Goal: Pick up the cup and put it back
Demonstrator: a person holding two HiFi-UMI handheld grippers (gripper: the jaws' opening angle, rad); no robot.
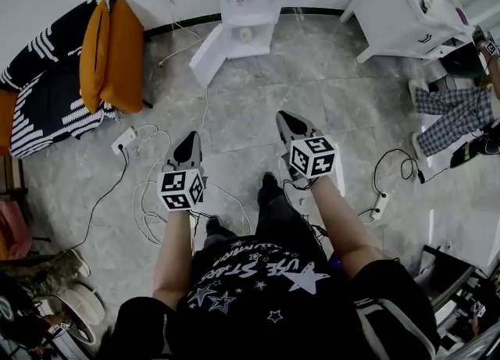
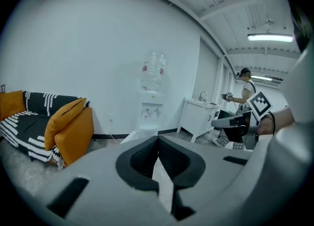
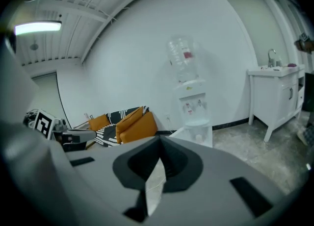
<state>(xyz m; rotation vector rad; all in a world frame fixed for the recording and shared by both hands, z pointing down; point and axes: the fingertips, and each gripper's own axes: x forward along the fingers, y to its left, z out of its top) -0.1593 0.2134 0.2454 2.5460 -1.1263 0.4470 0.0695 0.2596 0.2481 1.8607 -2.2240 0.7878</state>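
Right now both grippers are held up in front of me over the tiled floor (image 1: 258, 108), w/ nothing in either one.

L gripper (image 1: 190, 139): jaws closed, dark pads meeting at the tips. Only floor shows thru the narrow sliver behind them. R gripper (image 1: 286, 117): same, jaws fully together, pads touching at the tips, empty. Both point fwd and a bit down, toward the white water dispenser (image 1: 248, 7) against the far wall. In the head view R sits a little further fwd than L, the two well apart, marker cubes facing up at me. Neither touches anything.

As for the cup, I can't pick it out for sure. A small pale round thing (image 1: 245, 34) sits in the dispenser's lower niche, too small to tell if that's it.

Left of the dispenser is a sofa (image 1: 47, 93) w/ a black-and-white striped throw and orange cushions (image 1: 113, 54). To the right is a white surface (image 1: 391, 7) w/ a tap on it, and someone's checked trouser legs (image 1: 457, 112) are near it. Cables (image 1: 148, 194) and a power strip (image 1: 123, 140) lie on the floor around L gripper.
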